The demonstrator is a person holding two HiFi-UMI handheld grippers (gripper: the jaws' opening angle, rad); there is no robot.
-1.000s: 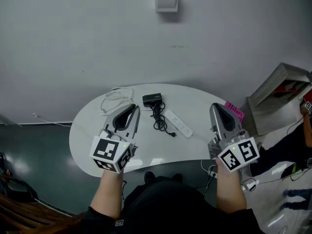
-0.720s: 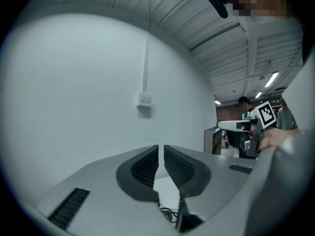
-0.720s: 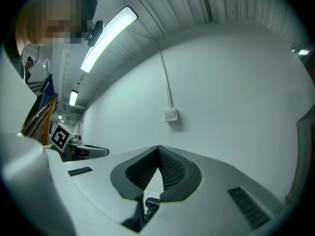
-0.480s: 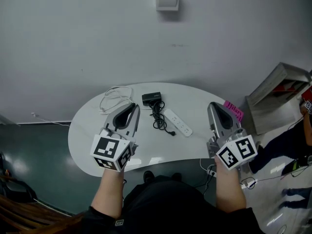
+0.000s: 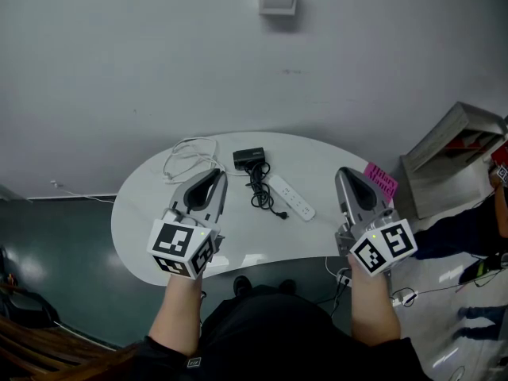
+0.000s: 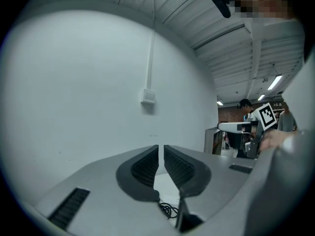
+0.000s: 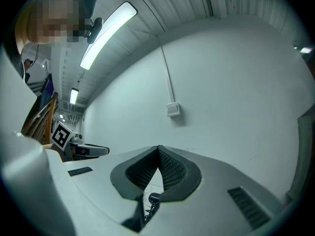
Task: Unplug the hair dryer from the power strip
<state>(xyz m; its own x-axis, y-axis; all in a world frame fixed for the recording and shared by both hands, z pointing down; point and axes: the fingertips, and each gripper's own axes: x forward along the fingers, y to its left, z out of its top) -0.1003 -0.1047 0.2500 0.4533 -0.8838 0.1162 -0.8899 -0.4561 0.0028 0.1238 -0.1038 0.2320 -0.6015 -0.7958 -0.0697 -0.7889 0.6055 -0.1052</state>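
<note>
Both left hand-held gripper [image 5: 213, 174] and right hand-held gripper [image 5: 346, 172] are pressed together; pink label [image 5: 381, 180] illegible.

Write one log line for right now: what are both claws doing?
left claw: shut, empty | right claw: shut, empty | power strip: on table, untouched | black cord: beside power strip

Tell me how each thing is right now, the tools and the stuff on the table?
Left tool: shut, nothing in it.
Right tool: shut, nothing in it.
Hair dryer: lying on the table, untouched.
Power strip: lying flat, untouched.
Black cord: bunched up, its end beside the power strip, apparently not plugged in.
White cable: loosely coiled.
</note>
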